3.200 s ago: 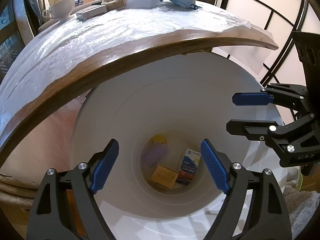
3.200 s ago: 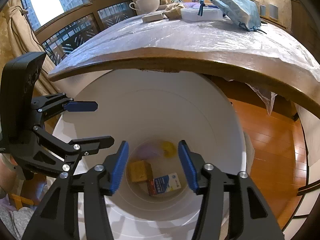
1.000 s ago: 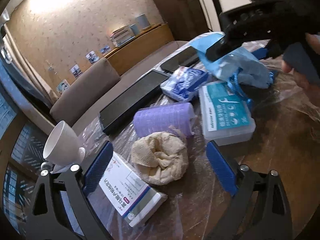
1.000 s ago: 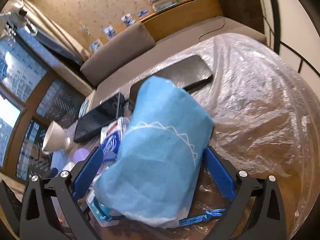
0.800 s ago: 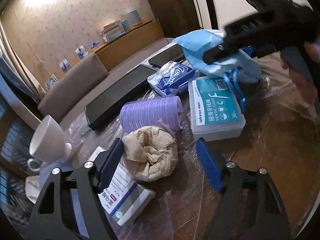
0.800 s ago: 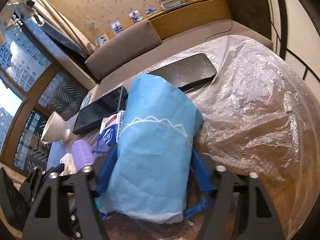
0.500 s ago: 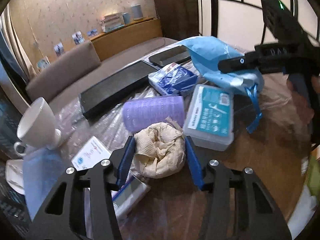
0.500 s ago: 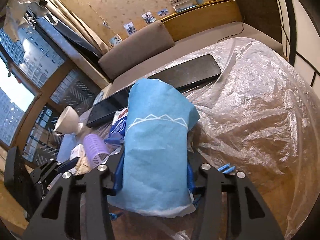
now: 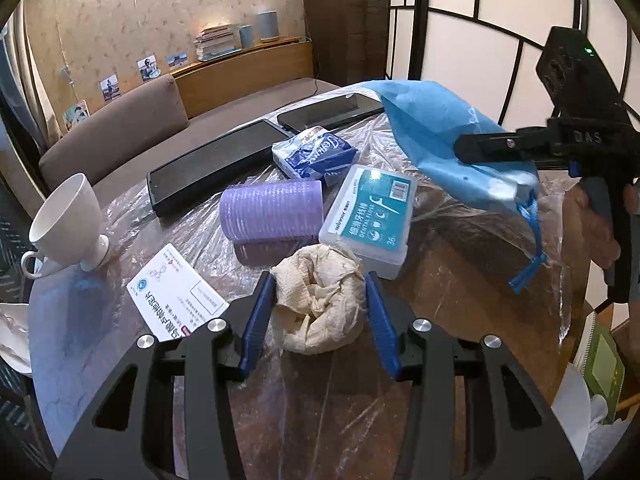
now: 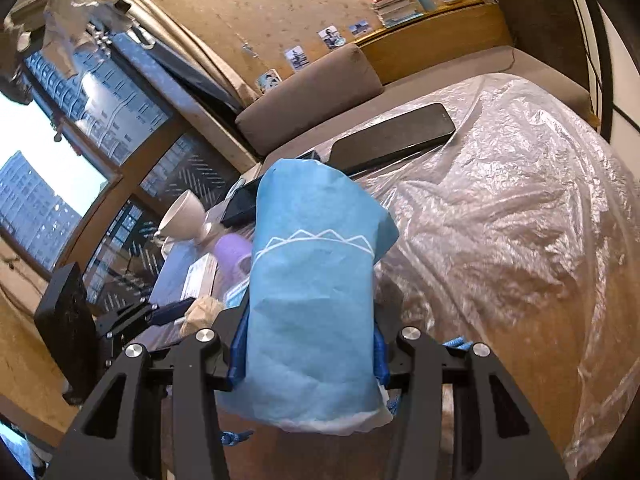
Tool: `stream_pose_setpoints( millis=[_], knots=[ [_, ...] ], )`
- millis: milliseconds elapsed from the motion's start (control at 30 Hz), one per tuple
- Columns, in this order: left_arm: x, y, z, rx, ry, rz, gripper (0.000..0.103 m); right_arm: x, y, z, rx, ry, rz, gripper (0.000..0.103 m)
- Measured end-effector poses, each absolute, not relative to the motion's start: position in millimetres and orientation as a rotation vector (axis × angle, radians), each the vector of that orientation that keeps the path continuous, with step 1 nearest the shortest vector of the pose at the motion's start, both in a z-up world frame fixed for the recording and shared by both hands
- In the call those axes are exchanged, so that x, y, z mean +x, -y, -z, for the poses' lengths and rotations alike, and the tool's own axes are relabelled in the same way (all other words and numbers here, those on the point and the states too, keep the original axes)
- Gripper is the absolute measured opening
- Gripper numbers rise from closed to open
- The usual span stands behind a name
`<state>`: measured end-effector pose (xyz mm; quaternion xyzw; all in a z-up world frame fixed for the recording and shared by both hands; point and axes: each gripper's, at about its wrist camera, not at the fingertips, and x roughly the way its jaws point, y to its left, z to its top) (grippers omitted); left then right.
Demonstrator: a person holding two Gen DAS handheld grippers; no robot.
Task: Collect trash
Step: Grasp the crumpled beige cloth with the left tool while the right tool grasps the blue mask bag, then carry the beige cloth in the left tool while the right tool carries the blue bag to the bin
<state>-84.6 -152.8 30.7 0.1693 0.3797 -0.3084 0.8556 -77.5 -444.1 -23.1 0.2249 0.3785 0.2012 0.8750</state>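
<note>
A crumpled beige paper wad (image 9: 320,304) lies on the film-covered table (image 9: 460,280), and my left gripper (image 9: 318,286) is shut on it, one blue pad pressed against each side. A blue drawstring bag (image 10: 312,280) is clamped in my right gripper (image 10: 308,348) and stands up out of the jaws. In the left wrist view the same blue bag (image 9: 436,136) hangs clear above the table at the right, with a black finger (image 9: 496,146) of the right gripper across it and its cord dangling.
Close behind the wad are a purple hair roller (image 9: 272,212), a floss box (image 9: 372,216), a tissue pack (image 9: 312,156) and a white medicine box (image 9: 176,292). A white cup (image 9: 68,220) stands at left. Two dark slabs (image 9: 216,164) lie at the back, and a white bin rim (image 9: 572,408) shows at lower right.
Both grippers went from open over the bin and table to closed, the left on the paper wad and the right on the blue bag. The bag has risen off the table.
</note>
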Motion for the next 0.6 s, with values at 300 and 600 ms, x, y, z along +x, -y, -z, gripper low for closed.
stream_pose_setpoints(
  millis=[300,600],
  knots=[
    [-79.4,156.6,-18.3,0.382,-0.83,0.617,0.061,-94.7,433.5,25.3,0.411,-0.798,-0.408,0.046],
    [-76.6,151.4,-14.4,0.339,-0.858,0.62,0.052,-99.1,425.8,27.2,0.397,-0.802,-0.413,0.046]
  ],
)
